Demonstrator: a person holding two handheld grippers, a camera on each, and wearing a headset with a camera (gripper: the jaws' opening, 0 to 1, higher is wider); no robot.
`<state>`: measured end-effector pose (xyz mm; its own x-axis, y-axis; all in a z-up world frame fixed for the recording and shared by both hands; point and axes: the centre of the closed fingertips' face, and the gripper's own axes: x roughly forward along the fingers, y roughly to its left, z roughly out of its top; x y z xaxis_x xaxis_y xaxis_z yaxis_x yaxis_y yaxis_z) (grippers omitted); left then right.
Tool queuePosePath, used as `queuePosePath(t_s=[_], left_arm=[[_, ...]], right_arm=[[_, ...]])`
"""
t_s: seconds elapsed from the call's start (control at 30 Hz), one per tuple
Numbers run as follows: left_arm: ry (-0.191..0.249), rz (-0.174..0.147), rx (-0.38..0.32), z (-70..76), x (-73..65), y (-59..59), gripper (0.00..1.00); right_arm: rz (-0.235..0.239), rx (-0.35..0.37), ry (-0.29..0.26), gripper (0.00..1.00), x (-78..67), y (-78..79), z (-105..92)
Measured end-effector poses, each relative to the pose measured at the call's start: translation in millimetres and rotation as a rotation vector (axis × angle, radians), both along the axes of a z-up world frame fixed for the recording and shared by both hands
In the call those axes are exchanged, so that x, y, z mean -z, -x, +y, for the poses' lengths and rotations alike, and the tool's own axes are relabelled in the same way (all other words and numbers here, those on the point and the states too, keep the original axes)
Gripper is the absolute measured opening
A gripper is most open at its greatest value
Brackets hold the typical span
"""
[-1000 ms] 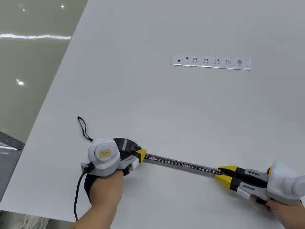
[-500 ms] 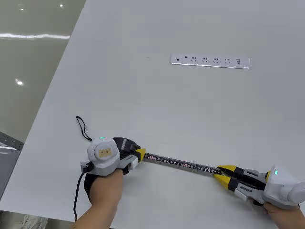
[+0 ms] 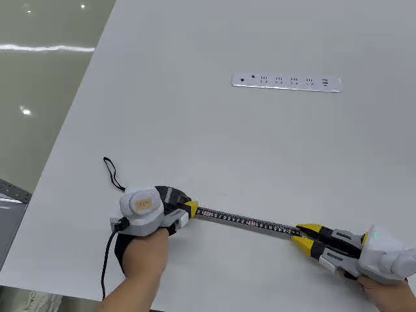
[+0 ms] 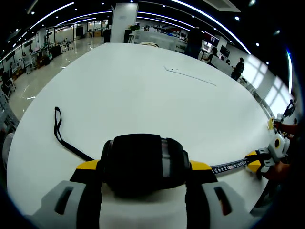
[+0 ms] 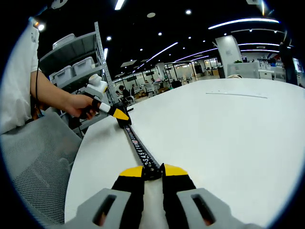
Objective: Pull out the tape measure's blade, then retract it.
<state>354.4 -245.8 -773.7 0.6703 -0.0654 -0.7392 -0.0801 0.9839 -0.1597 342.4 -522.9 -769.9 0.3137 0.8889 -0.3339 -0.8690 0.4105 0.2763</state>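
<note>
open-plan office, ceiling strip lights (image 5: 162,50), desks

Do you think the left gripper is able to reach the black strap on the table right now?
Probably not yet: the left gripper is shut on the tape measure case, so its jaws are full, though the strap lies near on bare table.

A wide white table (image 3: 260,149) runs ahead, with a white power strip (image 3: 286,82) lying flat toward its far side. To the left, the glossy grey-green floor (image 3: 39,78) mirrors ceiling lamps. Long light strips (image 5: 238,22) cross a dark ceiling, and a white column (image 4: 123,16) stands beyond the table. A metal shelf (image 5: 71,51) holds pale bins (image 5: 86,65), near a grey mesh chair (image 5: 33,157).
</note>
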Motion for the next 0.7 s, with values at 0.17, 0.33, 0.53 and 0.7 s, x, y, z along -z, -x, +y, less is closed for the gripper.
queuePosePath(t_s=[0.17, 0.33, 0.53, 0.7], left_arm=[[-0.003, 0.0, 0.0, 0.5, 0.3, 0.2, 0.68], [-0.002, 0.0, 0.002, 0.7, 0.3, 0.2, 0.68], [0.0, 0.0, 0.003, 1.0, 0.4, 0.1, 0.68], [0.001, 0.003, 0.002, 0.9, 0.6, 0.2, 0.68]], right_arm=[[0.0, -0.005, 0.001, 0.13, 0.4, 0.7, 6.4], [-0.001, -0.005, 0.001, 0.13, 0.3, 0.7, 6.1], [0.008, -0.008, 0.003, 0.12, 0.6, 0.0, 7.6], [0.006, -0.01, 0.002, 0.12, 0.9, 0.5, 9.5]])
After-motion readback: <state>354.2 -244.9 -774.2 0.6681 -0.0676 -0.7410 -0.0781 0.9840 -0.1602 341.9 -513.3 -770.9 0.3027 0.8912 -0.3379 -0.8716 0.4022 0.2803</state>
